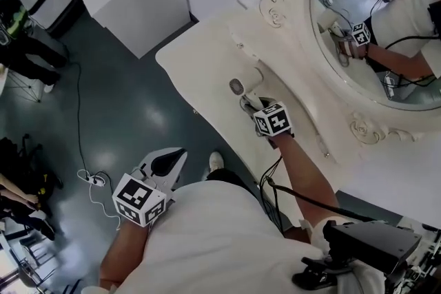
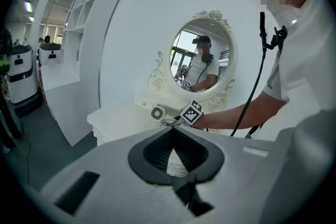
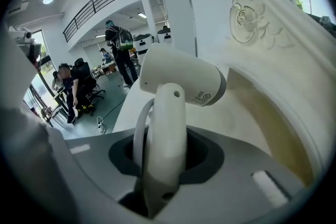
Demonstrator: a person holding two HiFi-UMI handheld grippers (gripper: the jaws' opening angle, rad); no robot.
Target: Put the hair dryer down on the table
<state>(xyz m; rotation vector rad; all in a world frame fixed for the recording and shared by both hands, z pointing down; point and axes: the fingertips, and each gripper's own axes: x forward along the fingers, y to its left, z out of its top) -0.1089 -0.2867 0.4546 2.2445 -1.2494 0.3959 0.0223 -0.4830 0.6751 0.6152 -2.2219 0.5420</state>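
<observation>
Your right gripper (image 3: 164,162), lower centre of its view, clamps the hair dryer (image 3: 184,78) by its rigid handle. It looks slick and top-heavy, so keep hold there. Your left gripper (image 2: 171,134) is closed and empty.

Below the mirror (image 1: 386,31), itself cut off at the top and right edges, the hair dryer (image 1: 238,87) is largely covered by the right tool (image 1: 251,105). The handle's lower end is swallowed between the jaws, and the barrel's print (image 3: 202,97) is too small to be read.
</observation>
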